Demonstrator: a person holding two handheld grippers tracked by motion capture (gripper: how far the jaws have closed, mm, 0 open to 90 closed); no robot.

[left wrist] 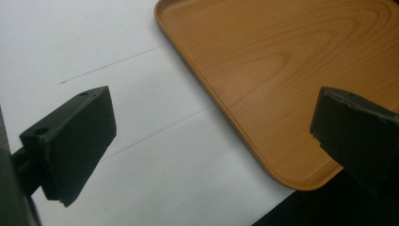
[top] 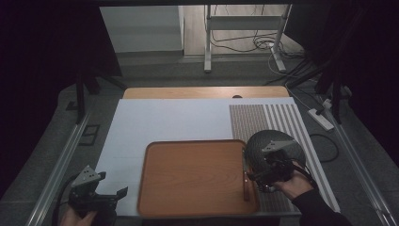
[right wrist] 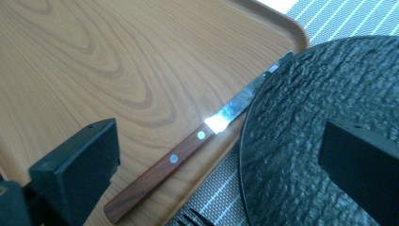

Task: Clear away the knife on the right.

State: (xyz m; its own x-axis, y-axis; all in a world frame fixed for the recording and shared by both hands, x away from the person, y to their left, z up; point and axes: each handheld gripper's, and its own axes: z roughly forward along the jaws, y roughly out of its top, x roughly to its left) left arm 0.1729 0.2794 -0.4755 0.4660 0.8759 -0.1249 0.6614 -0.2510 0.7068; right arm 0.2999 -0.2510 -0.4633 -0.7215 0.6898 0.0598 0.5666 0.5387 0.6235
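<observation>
Knife (right wrist: 188, 148) with a wooden handle is lying between my right gripper's (right wrist: 221, 169) spread fingers, along the wooden tray's (right wrist: 94, 70) edge, its blade tip slipping under the dark textured plate (right wrist: 306, 141) sitting beside the far finger. I am holding my left gripper (left wrist: 207, 141) with fingers wide apart too, gripping nothing, hovering over white paper (left wrist: 94, 47) by the tray's corner.

Knife (right wrist: 188, 146) blade tip hidden under plate (right wrist: 320, 141)
</observation>
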